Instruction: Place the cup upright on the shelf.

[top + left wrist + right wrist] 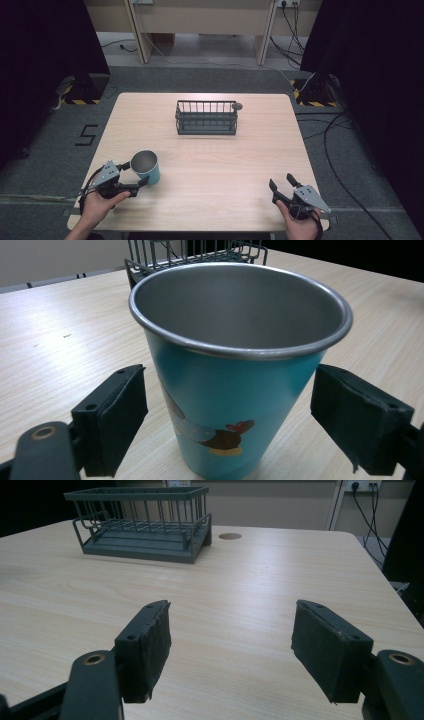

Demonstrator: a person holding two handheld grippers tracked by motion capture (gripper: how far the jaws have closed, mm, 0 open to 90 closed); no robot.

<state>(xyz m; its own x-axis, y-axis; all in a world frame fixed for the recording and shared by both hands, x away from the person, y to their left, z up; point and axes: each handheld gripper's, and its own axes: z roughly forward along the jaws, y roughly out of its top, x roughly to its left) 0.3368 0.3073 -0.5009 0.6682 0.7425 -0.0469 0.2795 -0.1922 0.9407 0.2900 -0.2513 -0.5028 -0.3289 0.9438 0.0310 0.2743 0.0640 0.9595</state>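
Observation:
A teal metal cup [146,166] with a silver inside stands upright near the table's front left. My left gripper [134,177] is open, its jaws on either side of the cup [235,385] with gaps to both pads [117,417]. A cartoon print shows low on the cup's wall. My right gripper [282,182] is open at the front right over bare wood, nothing between its pads [150,642]. A dark wire basket [206,117] sits at the table's far middle, also seen ahead in the right gripper view [142,522].
The wooden table [220,165] has a round cable hole [230,536] near the basket's right end. Black curtains stand at both sides. Cables lie on the floor to the right of the table.

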